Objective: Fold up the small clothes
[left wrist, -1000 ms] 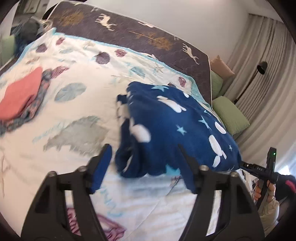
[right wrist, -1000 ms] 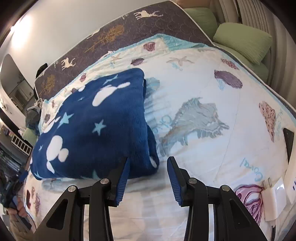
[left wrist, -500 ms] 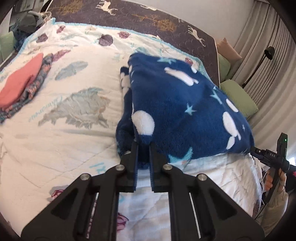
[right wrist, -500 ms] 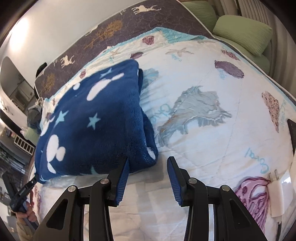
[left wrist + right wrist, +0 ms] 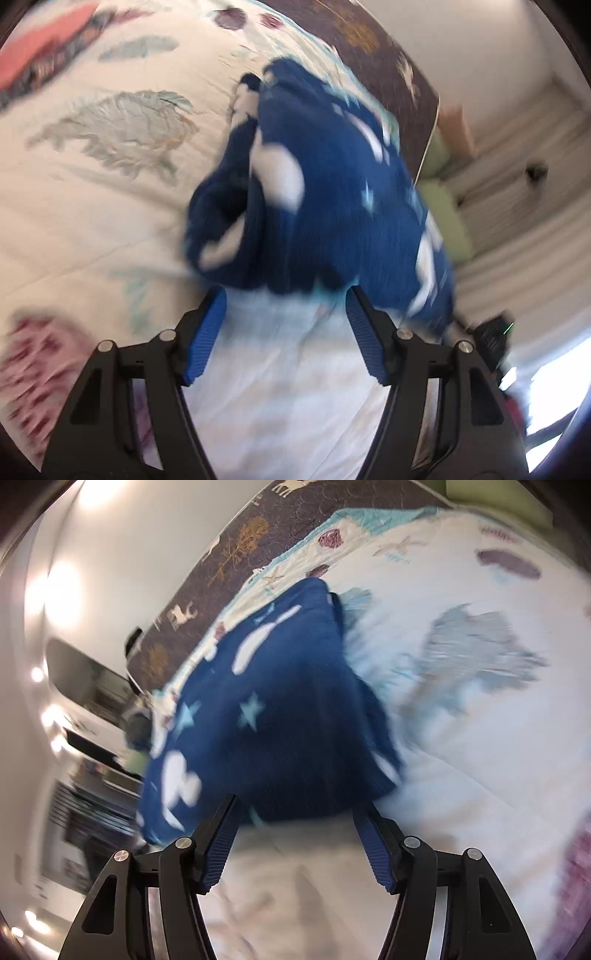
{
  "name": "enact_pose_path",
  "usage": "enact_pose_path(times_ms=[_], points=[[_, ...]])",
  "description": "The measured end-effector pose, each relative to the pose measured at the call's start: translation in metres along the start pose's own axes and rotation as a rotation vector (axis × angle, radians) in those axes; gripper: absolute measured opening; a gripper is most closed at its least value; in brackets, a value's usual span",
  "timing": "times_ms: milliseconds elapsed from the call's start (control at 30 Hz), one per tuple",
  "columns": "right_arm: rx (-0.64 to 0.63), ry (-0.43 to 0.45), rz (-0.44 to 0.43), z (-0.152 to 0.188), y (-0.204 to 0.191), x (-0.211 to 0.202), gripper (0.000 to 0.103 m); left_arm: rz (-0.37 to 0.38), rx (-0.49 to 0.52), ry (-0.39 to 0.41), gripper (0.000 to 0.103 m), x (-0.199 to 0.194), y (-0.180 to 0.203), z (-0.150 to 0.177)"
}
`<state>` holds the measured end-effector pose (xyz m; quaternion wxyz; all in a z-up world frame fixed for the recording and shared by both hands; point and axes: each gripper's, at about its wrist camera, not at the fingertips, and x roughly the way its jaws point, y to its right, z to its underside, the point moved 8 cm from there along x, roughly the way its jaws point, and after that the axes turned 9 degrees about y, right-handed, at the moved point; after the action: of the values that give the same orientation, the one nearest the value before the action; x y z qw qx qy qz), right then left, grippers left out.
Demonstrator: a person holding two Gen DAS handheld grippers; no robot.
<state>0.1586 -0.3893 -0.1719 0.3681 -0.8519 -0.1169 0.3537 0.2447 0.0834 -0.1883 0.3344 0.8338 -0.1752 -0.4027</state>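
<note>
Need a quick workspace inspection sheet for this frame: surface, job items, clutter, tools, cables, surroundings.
Surface: white quilt with shell and feather prints, on a bed.
Job's things: folded blue fleece garment lying on the quilt; coral and patterned folded pile at the far left.
Clutter: nothing seen.
Grippers: left tool open, just reopened, nothing between the pads; right tool open, jaws just widened at the garment's near edge.
Cables: nothing seen.
Surroundings: dark deer-print headboard, green cushions, curtains.
</note>
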Motion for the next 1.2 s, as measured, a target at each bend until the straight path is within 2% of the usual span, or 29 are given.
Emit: enact_pose_path(times_ms=[67,133,167,200,233,333,400,533,633,733,800,867,933,967,1000,1067,1200], points=[[0.06,-0.008,-0.025,-0.007,-0.002,0.015,0.067,0.054,-0.125,0.024,0.066,0.011,-0.004,-0.016],[0.137,0.002,-0.006,-0.015,0.001,0.029,0.063,0.088,-0.191,0.037,0.039,0.018,-0.006,-0.025],[0.15,0.016,0.016,-0.019,0.002,0.031,0.033,0.118,-0.202,0.031,0.023,0.021,-0.005,-0.028],[0.149,0.015,0.033,-0.02,0.001,0.032,0.016,0.125,-0.206,0.037,0.019,0.021,-0.004,-0.029],[0.151,0.016,0.044,-0.021,-0.001,0.031,0.015,0.127,-0.193,0.048,0.017,0.017,-0.001,-0.03],[0.094,0.046,0.053,-0.02,-0.016,0.016,0.012,0.117,-0.073,0.095,0.014,-0.005,0.018,-0.03],[0.057,0.053,0.031,-0.016,-0.031,0.0,0.012,0.122,-0.004,0.115,0.014,-0.026,0.031,-0.028],[-0.034,0.04,0.021,0.001,-0.052,-0.032,0.012,0.121,0.072,0.098,0.014,-0.071,0.037,-0.007],[-0.074,-0.008,0.022,0.038,-0.051,-0.058,0.012,0.09,0.126,0.062,0.015,-0.098,0.029,0.023],[-0.115,-0.091,0.098,0.08,-0.034,-0.066,0.017,0.005,0.171,0.004,0.02,-0.101,0.009,0.053],[-0.132,-0.118,0.188,0.095,-0.018,-0.07,0.032,-0.034,0.156,0.004,0.027,-0.097,-0.005,0.06],[-0.125,-0.085,0.233,0.087,-0.014,-0.08,0.037,-0.028,0.139,0.019,0.033,-0.096,-0.005,0.056],[-0.124,-0.039,0.269,0.074,-0.018,-0.092,0.037,-0.023,0.155,0.025,0.048,-0.101,-0.002,0.057],[-0.142,0.003,0.301,0.066,-0.022,-0.099,0.037,-0.015,0.168,0.022,0.059,-0.102,0.001,0.057],[-0.166,0.037,0.325,0.061,-0.027,-0.104,0.038,-0.007,0.175,0.019,0.065,-0.102,0.004,0.057],[-0.236,0.116,0.368,0.051,-0.041,-0.109,0.039,-0.006,0.175,0.014,0.068,-0.1,0.004,0.058],[-0.322,0.205,0.398,0.045,-0.069,-0.114,0.039,-0.025,0.125,-0.002,0.069,-0.095,-0.009,0.065]])
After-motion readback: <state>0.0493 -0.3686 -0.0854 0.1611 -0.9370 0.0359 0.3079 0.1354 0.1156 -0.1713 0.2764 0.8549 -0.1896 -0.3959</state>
